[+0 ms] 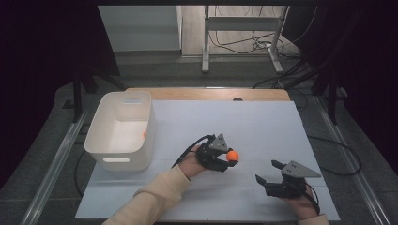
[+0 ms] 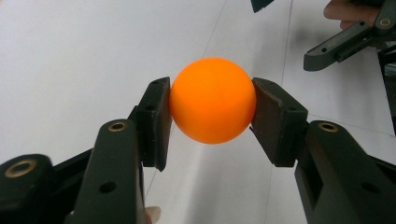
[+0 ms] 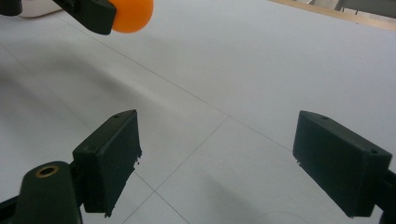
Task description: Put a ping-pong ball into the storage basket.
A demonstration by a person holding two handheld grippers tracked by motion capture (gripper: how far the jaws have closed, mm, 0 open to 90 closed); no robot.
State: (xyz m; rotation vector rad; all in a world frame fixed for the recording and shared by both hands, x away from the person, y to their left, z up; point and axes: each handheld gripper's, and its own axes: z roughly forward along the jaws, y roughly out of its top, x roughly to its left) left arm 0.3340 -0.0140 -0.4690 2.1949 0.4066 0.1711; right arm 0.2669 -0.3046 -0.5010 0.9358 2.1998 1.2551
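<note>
An orange ball sits between the pads of my left gripper near the middle of the white table sheet. In the left gripper view both black pads press the sides of the orange ball, which is held just above the sheet. My right gripper rests to the right near the front edge, its jaws wide apart with nothing between them. The right gripper view shows the orange ball at the top left, beside a jaw of the other gripper.
A white plastic bin stands at the left of the table, with a small orange spot on its inner wall. A wooden edge runs along the far side. Cables and a metal frame lie beyond the table.
</note>
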